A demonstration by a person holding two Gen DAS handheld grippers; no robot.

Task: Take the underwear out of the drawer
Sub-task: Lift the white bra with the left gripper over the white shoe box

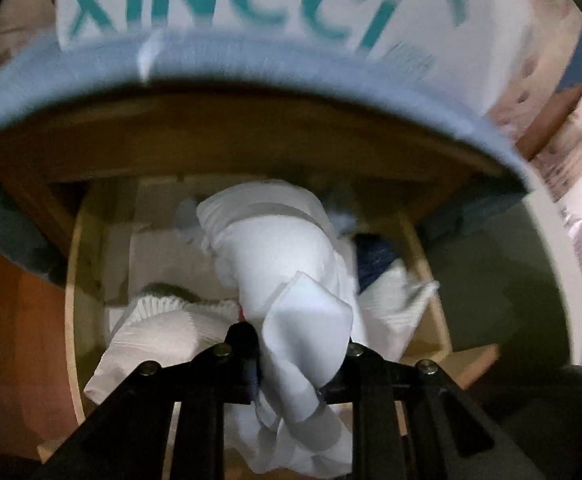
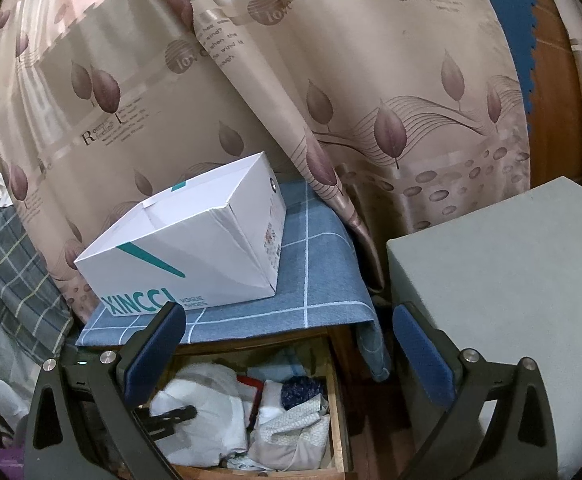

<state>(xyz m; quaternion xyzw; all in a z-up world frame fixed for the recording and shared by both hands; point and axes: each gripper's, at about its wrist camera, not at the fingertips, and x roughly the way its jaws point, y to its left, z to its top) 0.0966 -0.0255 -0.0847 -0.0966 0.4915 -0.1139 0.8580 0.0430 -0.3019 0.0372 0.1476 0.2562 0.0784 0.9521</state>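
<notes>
My left gripper (image 1: 303,356) is shut on a piece of white underwear (image 1: 283,264) and holds it over the open wooden drawer (image 1: 75,264); the cloth bunches between the fingers and hangs below them. In the right wrist view the same drawer (image 2: 337,412) is open under the nightstand top, full of white and patterned clothes (image 2: 291,432), with the white underwear (image 2: 207,400) and the left gripper's dark tip (image 2: 175,416) in it. My right gripper (image 2: 287,344) is open and empty, above and in front of the drawer.
A white XINCCI shoe box (image 2: 195,248) stands on the blue checked cloth (image 2: 315,272) on the nightstand. A leaf-patterned curtain (image 2: 331,80) hangs behind. A grey-green block (image 2: 511,272) stands to the right, plaid bedding (image 2: 15,280) to the left.
</notes>
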